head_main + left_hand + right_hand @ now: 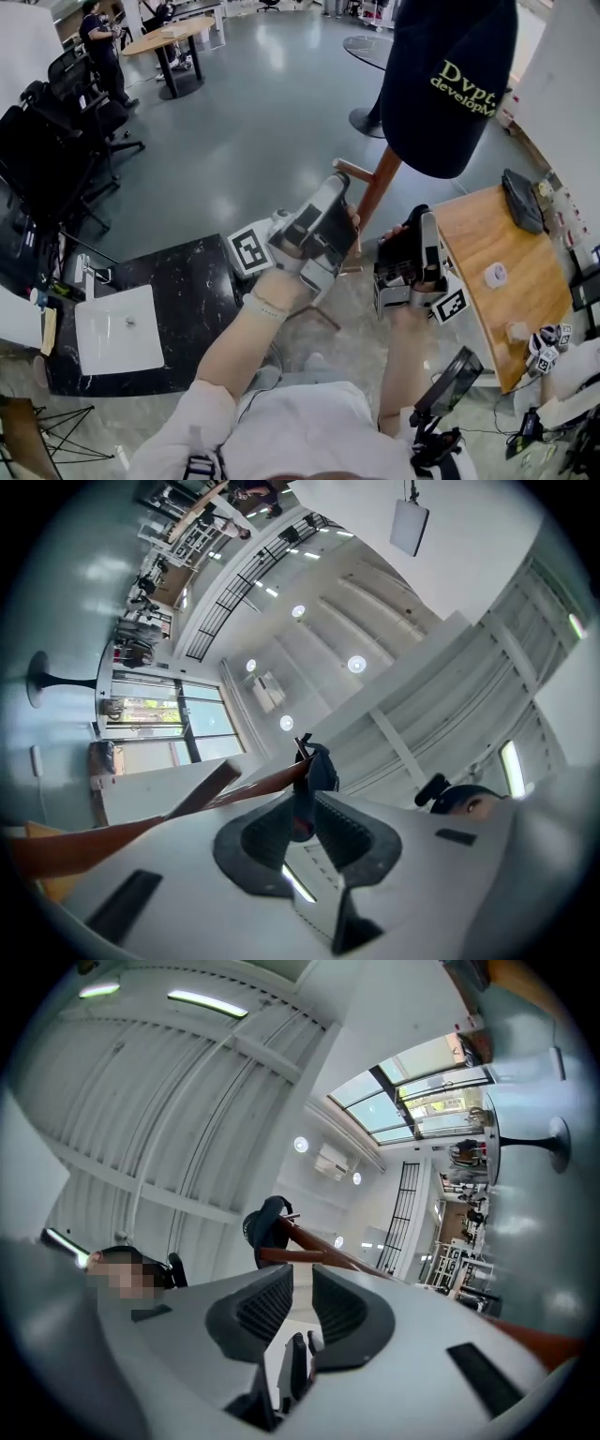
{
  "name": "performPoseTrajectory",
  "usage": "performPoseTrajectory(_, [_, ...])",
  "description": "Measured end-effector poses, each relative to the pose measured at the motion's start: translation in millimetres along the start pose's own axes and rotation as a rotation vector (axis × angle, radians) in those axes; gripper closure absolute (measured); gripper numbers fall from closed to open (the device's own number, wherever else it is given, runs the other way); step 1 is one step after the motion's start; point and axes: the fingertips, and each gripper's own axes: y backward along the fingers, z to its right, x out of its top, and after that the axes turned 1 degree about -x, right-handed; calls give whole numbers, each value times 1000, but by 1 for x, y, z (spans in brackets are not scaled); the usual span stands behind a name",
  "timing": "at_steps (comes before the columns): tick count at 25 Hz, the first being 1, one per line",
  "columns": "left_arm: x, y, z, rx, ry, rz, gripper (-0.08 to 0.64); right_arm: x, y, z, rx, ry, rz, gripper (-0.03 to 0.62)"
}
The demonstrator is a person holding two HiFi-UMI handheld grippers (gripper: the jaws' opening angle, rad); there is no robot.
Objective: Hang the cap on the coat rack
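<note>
A navy cap [450, 84] with yellow-green lettering hangs over the top of the wooden coat rack [380, 187]; a side peg [352, 172] sticks out below it. Both grippers point up towards it from below and touch neither cap nor rack. My left gripper [337, 186] is left of the pole, and my right gripper [419, 220] is to its right. In the left gripper view the cap [319, 769] sits far off at the rack's tip, beyond the left gripper [302, 803], narrowly open and empty. The right gripper [300, 1279] is also slightly open, with the cap [265, 1222] ahead.
A wooden table [487, 300] at the right carries a tape roll [495, 274] and a dark pouch [521, 202]. A black counter [187, 309] with a white sink [117, 328] lies at the lower left. Office chairs [56, 122] and a round table [173, 37] stand behind.
</note>
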Motion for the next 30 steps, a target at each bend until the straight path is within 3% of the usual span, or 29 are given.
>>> performPoseTrajectory(10, [-10,85,-42,145,67,87,531,-53,60,58,-149,-146,-25,515])
performPoseTrajectory(19, [3,109,-46,191,62,115,532,-66,60,61,-138,-164,-21,523])
performPoseTrajectory(25, [17,94,-20,191,29,110,534,-71,32,39,-109,-155,-37,523])
performPoseTrajectory(30, [36,73,15,186,-49,99,538,-83,-4,19,-77,-147,-84,523])
